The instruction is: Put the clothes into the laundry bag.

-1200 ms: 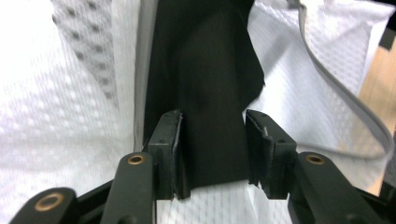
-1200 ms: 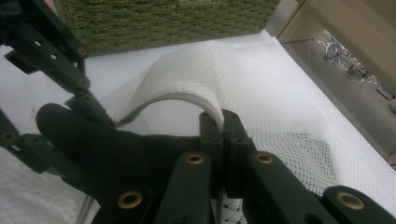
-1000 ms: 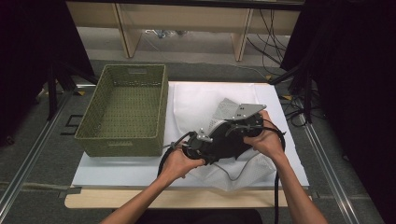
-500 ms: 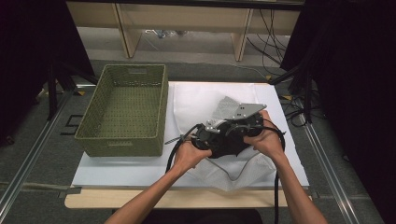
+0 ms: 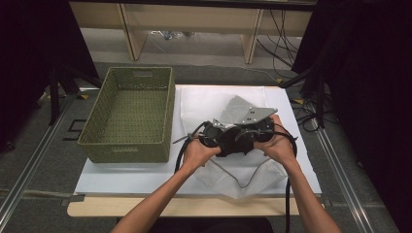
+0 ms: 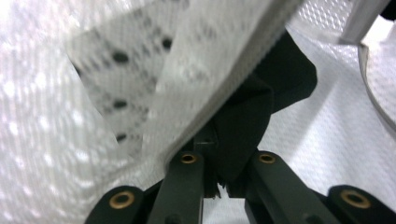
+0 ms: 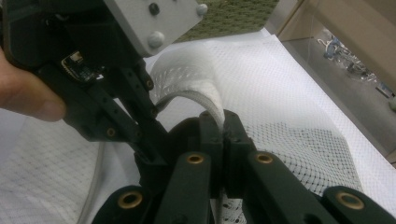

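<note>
A white mesh cloth (image 5: 243,172) lies crumpled on the white table cover, its far part raised under the grippers. Both hands hold the grippers tip to tip over it. My left gripper (image 5: 231,145) has just closed, and its jaws stand shut on a fold of the mesh cloth (image 6: 154,93), which rises blurred up the left gripper view. My right gripper (image 5: 242,142) is shut on the cloth's thick hem (image 7: 205,100), which arches out of its jaws. In the right gripper view the left gripper (image 7: 152,156) crosses just left of those jaws, with a thumb (image 7: 25,95) beside it.
A green woven basket (image 5: 126,145) stands empty at the left of the table, touching the white cover (image 5: 121,177). Black cables (image 5: 182,155) trail from the grippers toward the front edge. Wooden shelf legs and more cables sit beyond the table.
The left hand has slid to the right, bringing its gripper against the right gripper. The right hand has kept still on the cloth.
</note>
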`<control>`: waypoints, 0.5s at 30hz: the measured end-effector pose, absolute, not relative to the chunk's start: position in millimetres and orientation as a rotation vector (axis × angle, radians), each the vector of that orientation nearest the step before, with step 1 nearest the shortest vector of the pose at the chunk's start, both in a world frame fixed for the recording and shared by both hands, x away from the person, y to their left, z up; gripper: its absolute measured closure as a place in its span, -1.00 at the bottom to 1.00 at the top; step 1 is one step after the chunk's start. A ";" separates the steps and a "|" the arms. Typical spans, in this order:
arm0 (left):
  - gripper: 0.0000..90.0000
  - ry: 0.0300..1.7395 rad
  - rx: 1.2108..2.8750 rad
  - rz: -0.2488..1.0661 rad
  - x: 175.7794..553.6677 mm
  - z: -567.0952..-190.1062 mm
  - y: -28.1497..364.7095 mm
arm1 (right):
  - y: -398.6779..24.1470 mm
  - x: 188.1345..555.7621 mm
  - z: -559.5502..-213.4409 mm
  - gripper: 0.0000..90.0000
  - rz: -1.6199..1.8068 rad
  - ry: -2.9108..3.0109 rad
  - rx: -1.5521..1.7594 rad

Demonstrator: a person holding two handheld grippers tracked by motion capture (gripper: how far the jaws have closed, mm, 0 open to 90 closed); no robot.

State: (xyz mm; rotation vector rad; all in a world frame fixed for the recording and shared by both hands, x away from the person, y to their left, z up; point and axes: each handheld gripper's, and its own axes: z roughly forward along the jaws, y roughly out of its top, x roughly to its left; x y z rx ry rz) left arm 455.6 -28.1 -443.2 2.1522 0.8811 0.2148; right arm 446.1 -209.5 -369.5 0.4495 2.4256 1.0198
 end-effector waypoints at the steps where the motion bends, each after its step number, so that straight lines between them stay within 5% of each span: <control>1: 0.78 0.876 2.151 0.208 454.1 -443.4 -27.0 | -209.8 445.0 -369.4 1.00 1.019 2.432 0.469; 8: 0.61 0.819 2.232 0.223 443.4 -446.7 -22.1 | -209.0 445.3 -369.6 1.00 1.014 2.433 0.447; 15: 0.93 0.837 2.209 0.203 455.3 -453.2 -24.4 | -209.4 444.8 -369.8 1.00 1.010 2.434 0.457</control>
